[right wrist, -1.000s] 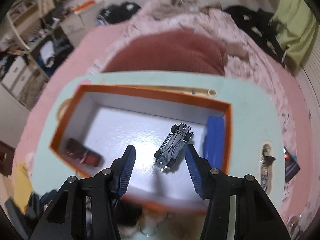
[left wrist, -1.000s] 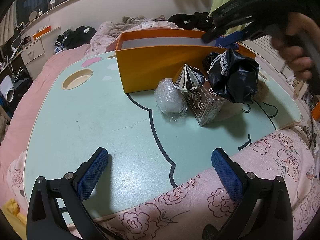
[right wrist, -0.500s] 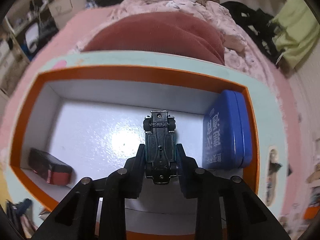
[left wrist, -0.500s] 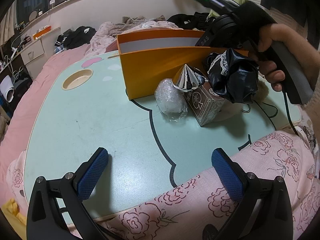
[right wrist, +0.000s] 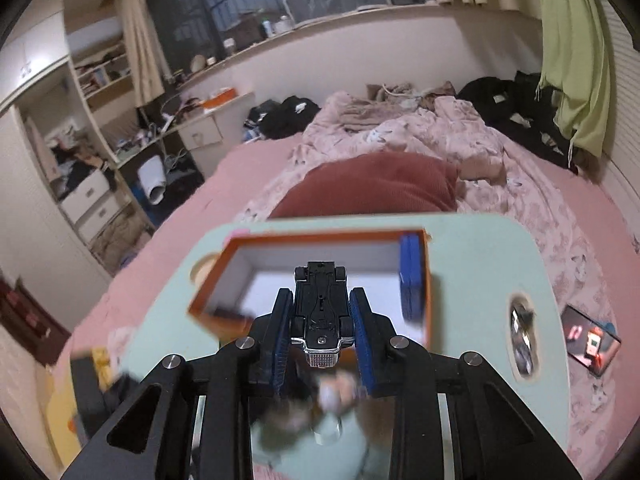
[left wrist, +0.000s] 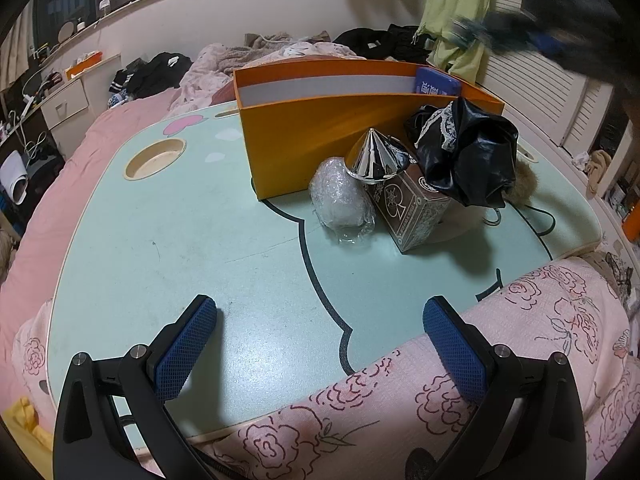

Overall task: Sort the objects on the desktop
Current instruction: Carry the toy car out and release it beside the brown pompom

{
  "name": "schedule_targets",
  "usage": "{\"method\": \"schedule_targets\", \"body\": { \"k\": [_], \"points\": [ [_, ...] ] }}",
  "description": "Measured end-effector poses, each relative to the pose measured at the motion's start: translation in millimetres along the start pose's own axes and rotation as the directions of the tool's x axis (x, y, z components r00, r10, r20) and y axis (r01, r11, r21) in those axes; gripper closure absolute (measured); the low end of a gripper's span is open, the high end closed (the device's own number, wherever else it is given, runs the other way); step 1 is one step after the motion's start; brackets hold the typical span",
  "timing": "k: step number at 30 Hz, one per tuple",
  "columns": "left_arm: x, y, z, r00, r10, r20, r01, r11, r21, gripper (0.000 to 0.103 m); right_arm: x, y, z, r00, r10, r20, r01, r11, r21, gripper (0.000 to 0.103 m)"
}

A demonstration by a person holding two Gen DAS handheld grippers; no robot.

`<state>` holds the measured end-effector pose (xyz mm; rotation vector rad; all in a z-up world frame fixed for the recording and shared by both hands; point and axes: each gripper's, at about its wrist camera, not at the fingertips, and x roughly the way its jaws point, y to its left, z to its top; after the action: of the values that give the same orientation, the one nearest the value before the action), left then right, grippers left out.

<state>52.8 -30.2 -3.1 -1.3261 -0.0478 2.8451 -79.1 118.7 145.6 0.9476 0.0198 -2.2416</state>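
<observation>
A dark toy car [right wrist: 322,308] hangs upside down, wheels up, with my right gripper [right wrist: 321,294] shut on it, above the near side of the orange box [right wrist: 320,236]. Inside the box a blue tin [right wrist: 410,276] stands on edge at the right and a dark red item [right wrist: 224,314] lies at the left. In the left wrist view my right gripper [left wrist: 500,32] is a blur high at the top right. My left gripper [left wrist: 316,308] stands open and empty over the near part of the mint table [left wrist: 180,220].
In front of the orange box [left wrist: 320,136] sit a bubble-wrap bundle [left wrist: 340,196], a silver cone [left wrist: 376,156] on a brown card box [left wrist: 412,204], and a crumpled black bag [left wrist: 468,156]. A round cup recess [left wrist: 154,158] is at the table's left. Pink bedding surrounds the table.
My right gripper shut on the toy car inside the box, then lifted it up and back out of the box. The left gripper has kept still.
</observation>
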Motion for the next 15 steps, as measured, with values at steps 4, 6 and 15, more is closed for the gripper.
{"method": "schedule_targets", "body": {
  "k": [4, 6, 15],
  "points": [
    [-0.1, 0.1, 0.0, 1.0, 0.0, 0.0, 0.0, 1.0, 0.0, 0.0, -6.2, -22.8, -46.2, 0.998, -0.027, -0.055, 0.028, 0.999, 0.017, 0.075],
    [0.0, 0.0, 0.6, 1.0, 0.0, 0.0, 0.0, 1.0, 0.0, 0.0, -1.5, -37.7, -62.6, 0.996, -0.049, -0.079, 0.054, 0.997, 0.06, 0.075],
    [-0.2, 0.3, 0.6, 1.0, -0.001, 0.0, 0.001, 1.0, -0.001, 0.0, 34.3, -22.3, -80.9, 0.992, -0.016, -0.128, 0.022, 0.999, 0.042, 0.07]
  ]
}}
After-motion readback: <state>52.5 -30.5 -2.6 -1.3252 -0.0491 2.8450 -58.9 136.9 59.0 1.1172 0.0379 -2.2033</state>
